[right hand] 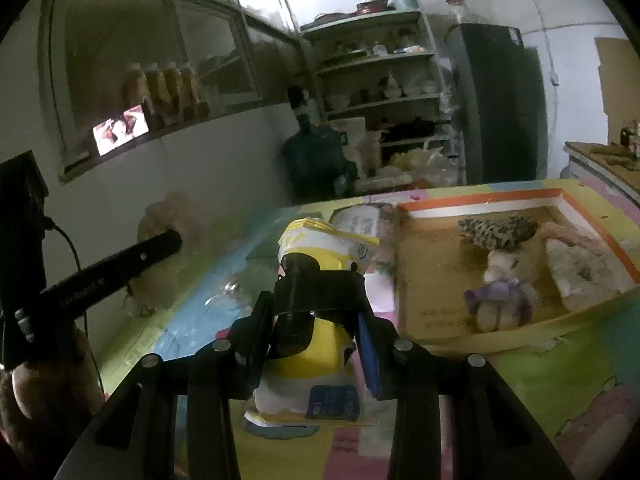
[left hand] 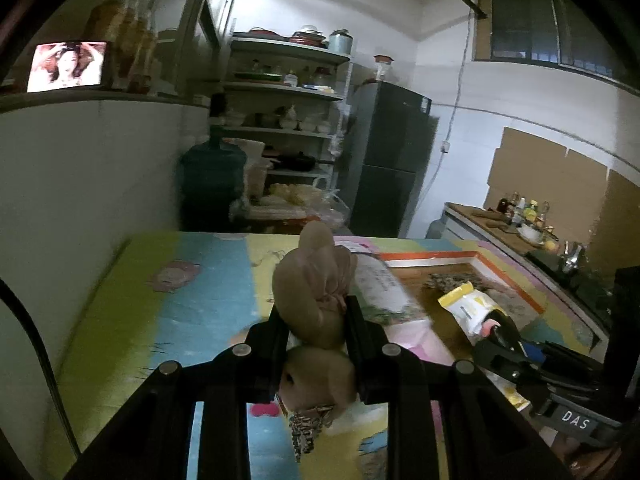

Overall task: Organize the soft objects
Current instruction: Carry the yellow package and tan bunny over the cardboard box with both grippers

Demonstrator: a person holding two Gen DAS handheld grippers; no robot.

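Note:
My left gripper (left hand: 316, 316) is shut on a brown long-eared plush toy (left hand: 312, 276), held above the colourful mat (left hand: 200, 300); its body hangs below the fingers. In the right wrist view that gripper (right hand: 168, 240) and its blurred plush (right hand: 172, 212) show at the left. My right gripper (right hand: 316, 320) is shut on a yellow and white bag (right hand: 320, 248), also seen from the left wrist with the bag (left hand: 468, 304) in the right gripper (left hand: 496, 328). An orange-rimmed box (right hand: 480, 200) to the right holds a spotted plush (right hand: 496, 230), a beige bear in purple (right hand: 504, 284) and a whitish fluffy toy (right hand: 584, 268).
A white wall (left hand: 80, 180) borders the table's left side. Behind the table stand a water jug (left hand: 212, 184), loaded shelves (left hand: 288, 92) and a dark fridge (left hand: 392, 160). A counter with bottles (left hand: 524, 216) runs along the right. A flat packet (left hand: 384, 288) lies beside the box.

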